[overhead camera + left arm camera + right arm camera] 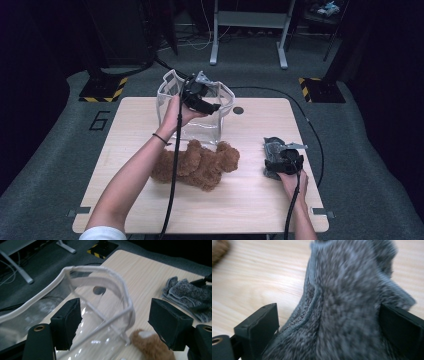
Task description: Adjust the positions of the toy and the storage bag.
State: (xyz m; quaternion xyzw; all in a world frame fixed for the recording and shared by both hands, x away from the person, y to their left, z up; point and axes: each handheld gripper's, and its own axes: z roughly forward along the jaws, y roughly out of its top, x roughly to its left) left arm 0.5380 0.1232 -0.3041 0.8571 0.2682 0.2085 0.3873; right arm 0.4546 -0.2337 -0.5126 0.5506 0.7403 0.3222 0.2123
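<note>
The desk (pixel 250 200) is pale wood; nearest the person, at about 7 o'clock of its middle, lies a brown teddy (pixel 197 165) on its side, curly fur, head toward 3 o'clock; in the left gripper view one paw (pixel 150 345) of it shows low between the fingers. At 4 o'clock of the desk's middle the right gripper (pixel 281 159) rests low on a grey cloth (pixel 272 150); in the right gripper view its fingers (pixel 259 326) stand wide on either side of the cloth (pixel 347 302), which bulges up between them; the left pad stands a little off the cloth's hem, the right one is at its edge, and whether that one presses I cannot tell. Farther off, at 11 o'clock of the middle, a clear bag (pixel 197 112) with a white rim stands upright, just beyond the teddy; the left gripper (pixel 212 102) hangs at its mouth, held from below by the hand (pixel 177 114); in the left gripper view its fingers (pixel 68 320) are spread wide, and the rim (pixel 100 277) arches between them without touching either pad; they hold nothing. At 12 o'clock a dark round hole (pixel 238 110) sits near the desk's far edge; beyond it grey carpet (pixel 350 140) and the feet of a white stand (pixel 250 55).
</note>
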